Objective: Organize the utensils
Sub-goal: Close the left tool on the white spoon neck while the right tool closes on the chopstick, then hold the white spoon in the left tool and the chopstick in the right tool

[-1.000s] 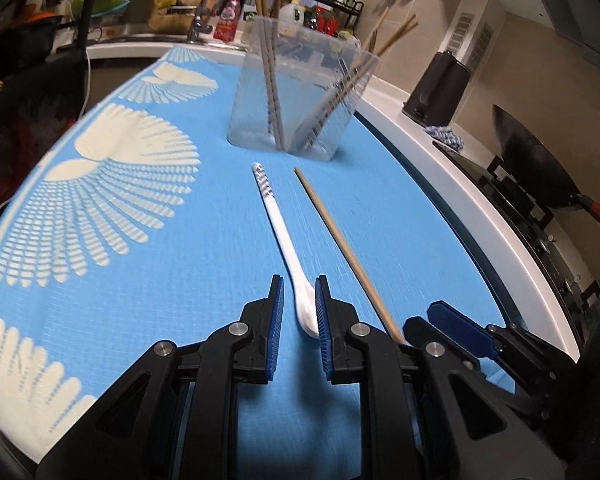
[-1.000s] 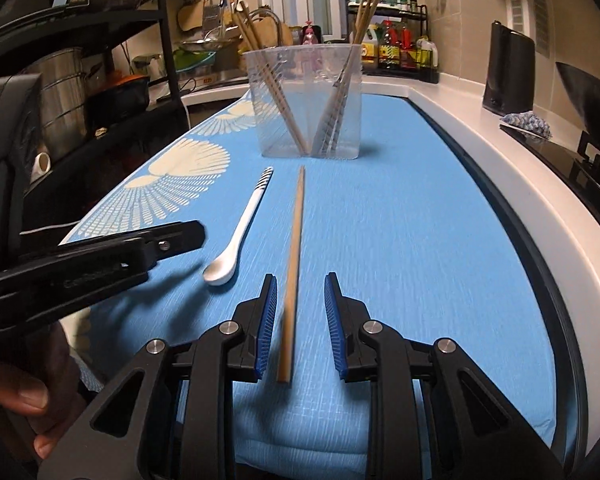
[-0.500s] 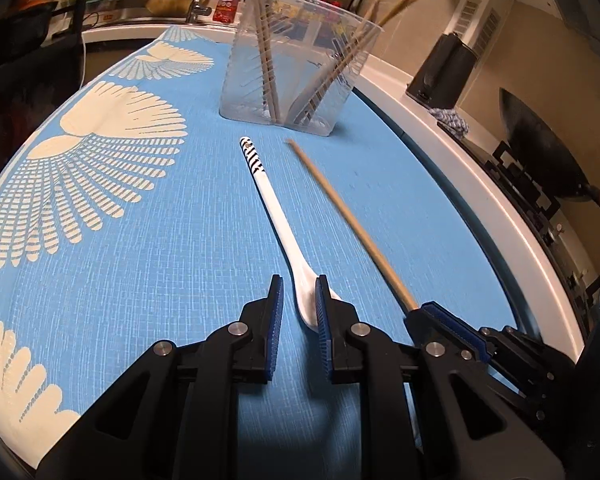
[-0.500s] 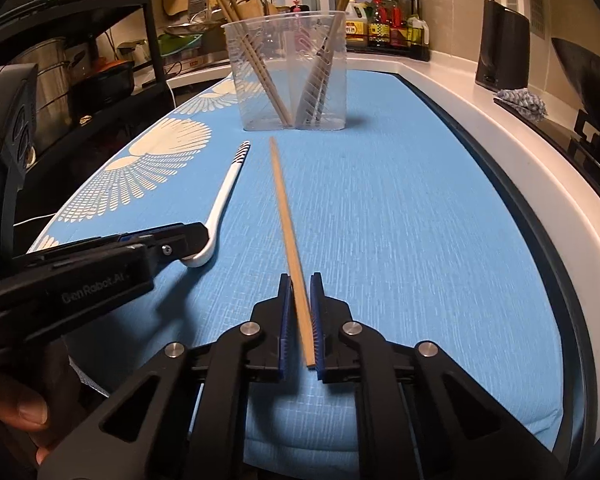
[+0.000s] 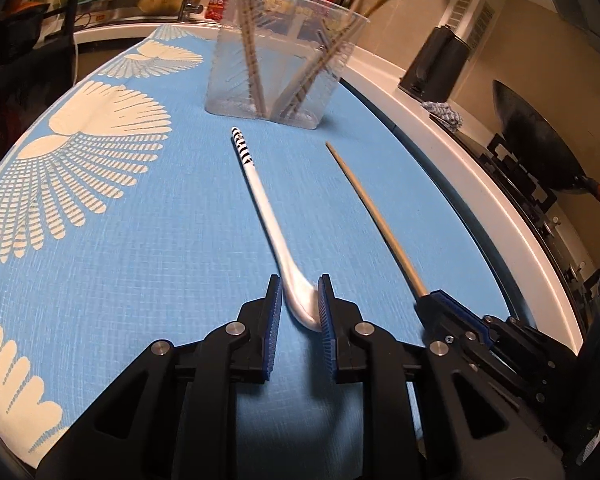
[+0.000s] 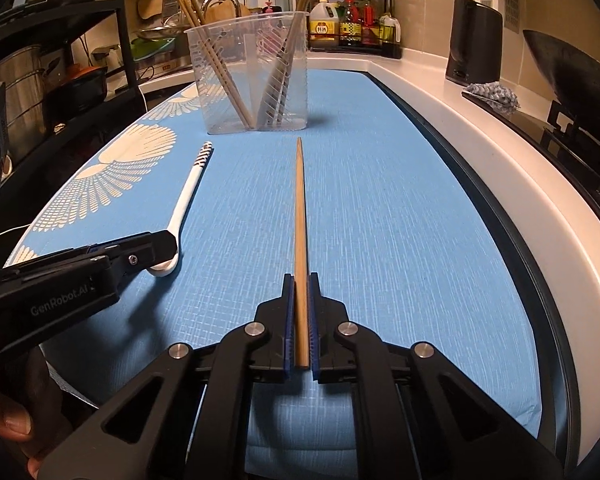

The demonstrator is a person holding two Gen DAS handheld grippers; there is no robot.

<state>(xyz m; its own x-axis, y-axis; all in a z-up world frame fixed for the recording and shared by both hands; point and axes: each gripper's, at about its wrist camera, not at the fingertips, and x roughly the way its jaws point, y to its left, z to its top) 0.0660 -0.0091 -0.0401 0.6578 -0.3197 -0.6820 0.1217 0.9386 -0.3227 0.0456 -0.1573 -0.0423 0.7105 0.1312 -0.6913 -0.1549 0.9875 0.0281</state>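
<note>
Left tongs (image 5: pixel 299 300) angled down over blue patterned mat (image 5: pixel 140 248) on bench, pinching bowl of long white ceramic spoon (image 5: pixel 268 216), jaws just eased wider. Right tongs (image 6: pixel 300 320) angled down alongside, pressed together on thin wooden chopstick (image 6: pixel 300 216), tip pointing at clear plastic utensil holder (image 6: pixel 252 76).

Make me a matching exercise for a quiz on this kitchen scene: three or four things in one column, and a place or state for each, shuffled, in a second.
Things:
1. spoon
2. chopstick
3. holder
4. wok

Places or states:
A. stands at the far end of the blue mat, chopsticks inside
B. bowl end between the left claw's pads
C. sits on the stove beside the counter
D. clamped at its near end in the right claw

Pairs: 1-B, 2-D, 3-A, 4-C
</note>
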